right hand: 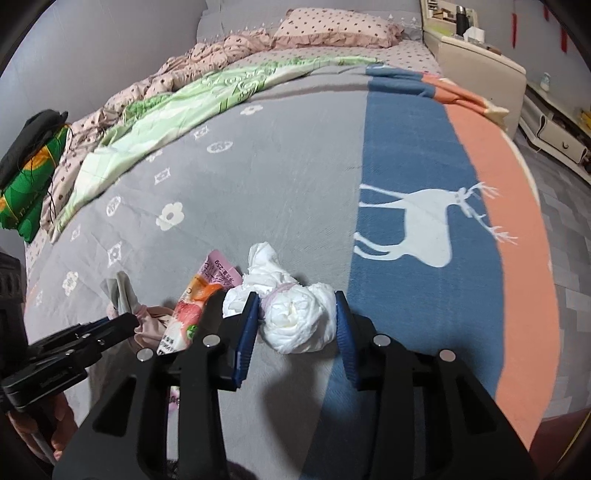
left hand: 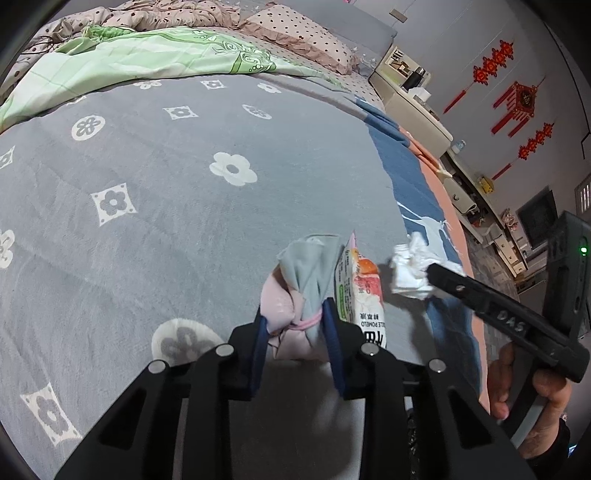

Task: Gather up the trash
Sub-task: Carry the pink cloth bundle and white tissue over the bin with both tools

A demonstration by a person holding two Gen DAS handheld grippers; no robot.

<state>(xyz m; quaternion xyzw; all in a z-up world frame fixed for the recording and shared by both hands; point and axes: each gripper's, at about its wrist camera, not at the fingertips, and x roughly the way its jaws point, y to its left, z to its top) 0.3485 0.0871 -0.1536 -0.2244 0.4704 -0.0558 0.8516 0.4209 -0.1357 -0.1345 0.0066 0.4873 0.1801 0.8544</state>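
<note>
My left gripper (left hand: 297, 325) is shut on a pink and grey cloth bundle (left hand: 301, 295) tied with a pink band, low over the grey flowered blanket (left hand: 166, 206). A pink pomelo snack packet (left hand: 360, 291) lies just right of the bundle. My right gripper (right hand: 295, 317) is shut on a white tied wad of paper (right hand: 295, 317), which also shows in the left wrist view (left hand: 410, 269). In the right wrist view the packet (right hand: 195, 306) and the cloth bundle (right hand: 136, 317) lie to the left, with the left gripper (right hand: 122, 325) on the bundle.
The bed carries a green quilt (right hand: 177, 107), a dotted pink duvet and a pillow (right hand: 332, 27) at the back. The blanket has a blue deer band (right hand: 406, 177) and an orange edge. A cream bedside cabinet (right hand: 476, 62) and low shelves stand right of the bed.
</note>
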